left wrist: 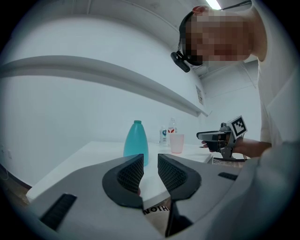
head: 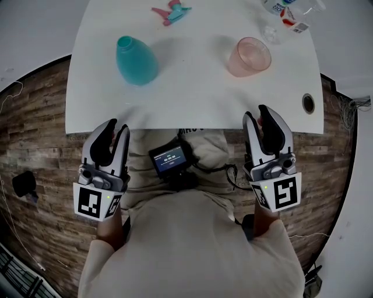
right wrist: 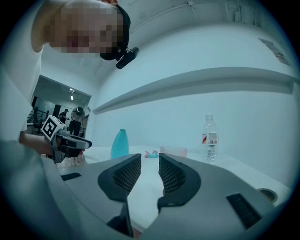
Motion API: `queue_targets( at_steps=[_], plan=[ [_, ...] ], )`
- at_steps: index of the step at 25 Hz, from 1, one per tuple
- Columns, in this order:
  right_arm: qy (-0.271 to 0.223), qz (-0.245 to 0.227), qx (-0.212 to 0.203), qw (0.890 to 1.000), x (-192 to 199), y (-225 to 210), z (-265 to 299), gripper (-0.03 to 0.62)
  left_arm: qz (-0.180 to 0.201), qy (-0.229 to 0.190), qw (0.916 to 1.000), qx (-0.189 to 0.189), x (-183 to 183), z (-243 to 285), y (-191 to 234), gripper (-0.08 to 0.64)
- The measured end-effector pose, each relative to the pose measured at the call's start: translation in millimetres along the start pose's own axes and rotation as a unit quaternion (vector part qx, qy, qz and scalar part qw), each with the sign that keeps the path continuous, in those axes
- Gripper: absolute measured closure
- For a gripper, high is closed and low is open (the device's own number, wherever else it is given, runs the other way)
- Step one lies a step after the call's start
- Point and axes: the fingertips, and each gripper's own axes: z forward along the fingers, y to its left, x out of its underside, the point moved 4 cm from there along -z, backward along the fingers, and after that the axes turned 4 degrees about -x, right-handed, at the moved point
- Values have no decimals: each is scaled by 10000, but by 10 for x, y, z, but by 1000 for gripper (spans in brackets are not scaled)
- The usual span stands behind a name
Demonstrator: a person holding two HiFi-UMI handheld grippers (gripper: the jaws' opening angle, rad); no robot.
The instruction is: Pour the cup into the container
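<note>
Cup of translucent pink plastic [head: 249,56] stands upright on the white table [head: 192,93] straight ahead of the clenched, empty right gripper [head: 256,113]; the left gripper [head: 118,124], equally clenched, faces the teal plastic bottle [head: 137,60].

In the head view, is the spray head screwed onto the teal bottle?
No, the teal bottle has an open neck, and the spray head lies apart from it on the table.

- The water bottle [head: 288,14] at the tabletop's [head: 192,93] far right corner is cut off by the top of the head view.
- In the right gripper view, only the rim of the pink cup [right wrist: 174,150] shows over the right gripper [right wrist: 149,160].
- The small screen's [head: 169,158] writing is too tiny to read.
</note>
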Motion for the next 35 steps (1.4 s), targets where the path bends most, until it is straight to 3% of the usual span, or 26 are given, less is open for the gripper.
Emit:
queue_targets(
  at_steps=[35],
  plan=[
    [-252,-183,258,9992,-216,117,-272,492,87,-3,10000,-25,-138,-118,-123,456]
  ],
)
